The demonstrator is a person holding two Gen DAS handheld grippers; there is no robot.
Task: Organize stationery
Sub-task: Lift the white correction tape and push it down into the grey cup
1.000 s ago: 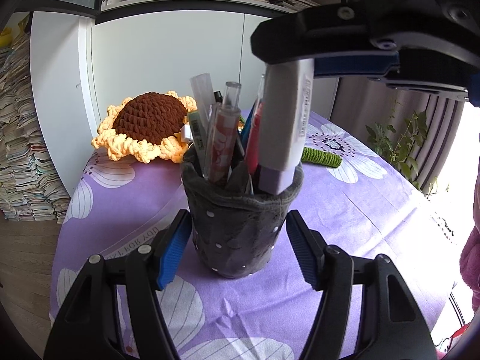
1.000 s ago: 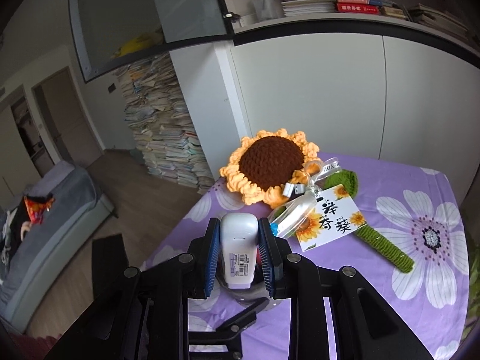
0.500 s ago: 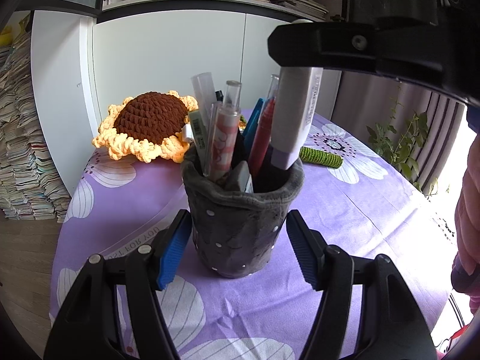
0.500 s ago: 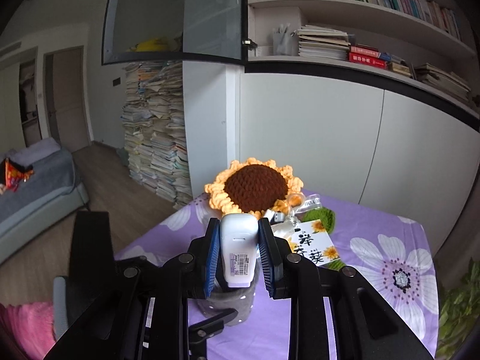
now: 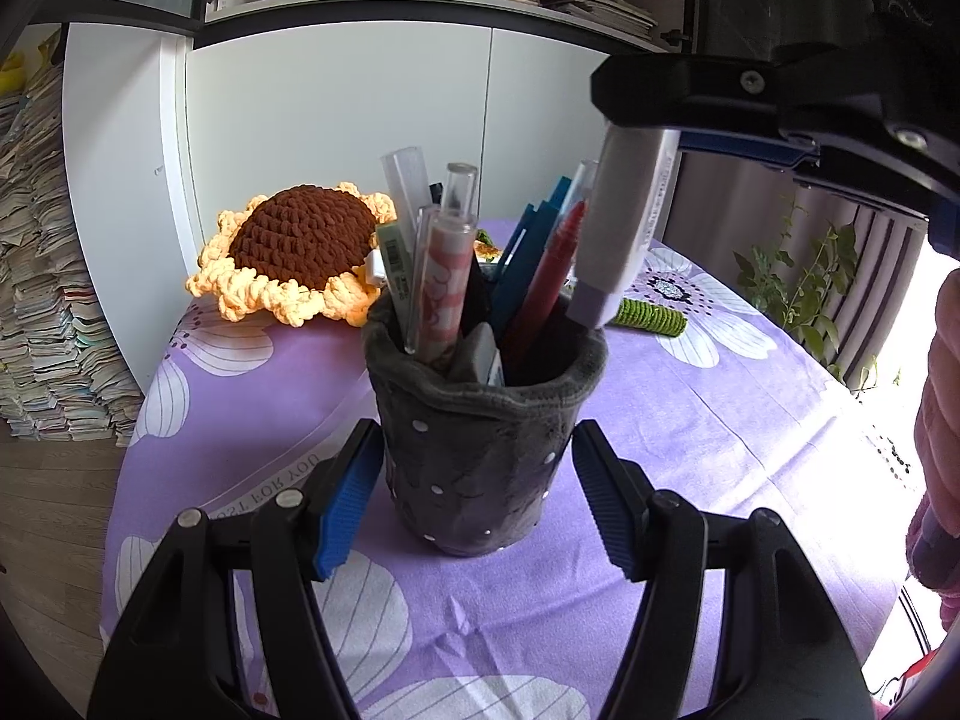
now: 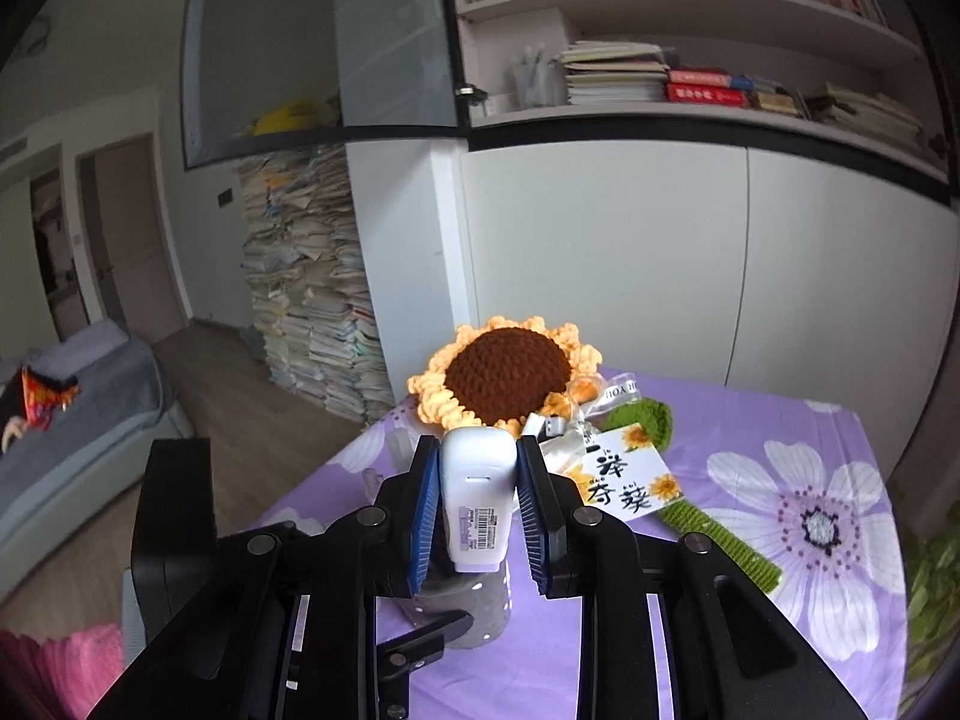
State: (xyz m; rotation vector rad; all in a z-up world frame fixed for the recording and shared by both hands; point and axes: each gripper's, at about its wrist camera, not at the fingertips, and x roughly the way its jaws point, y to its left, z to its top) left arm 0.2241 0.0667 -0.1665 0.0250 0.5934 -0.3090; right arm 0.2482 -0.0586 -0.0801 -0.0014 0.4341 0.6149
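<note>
A dark grey fabric pen holder [image 5: 480,438] stands on the purple flowered tablecloth [image 5: 720,420], holding several pens and markers. My left gripper [image 5: 474,504] is open, its blue pads either side of the holder's base, not clearly touching. My right gripper [image 6: 474,498] is shut on a white correction-tape dispenser [image 6: 478,498]. In the left wrist view the dispenser [image 5: 618,228] hangs tilted, its lilac tip just above the holder's right rim. The holder [image 6: 462,606] shows below the right gripper.
A crocheted sunflower [image 5: 300,246] with a green stem [image 5: 651,315] and a paper tag [image 6: 624,480] lies behind the holder. White cabinets and bookshelves stand behind the table. Stacks of books [image 6: 312,288] stand on the floor to the left. A plant [image 5: 798,276] is at the right.
My right gripper has lifted the dispenser up and to the right, so that its tip has come out of the holder. The left gripper has not moved.
</note>
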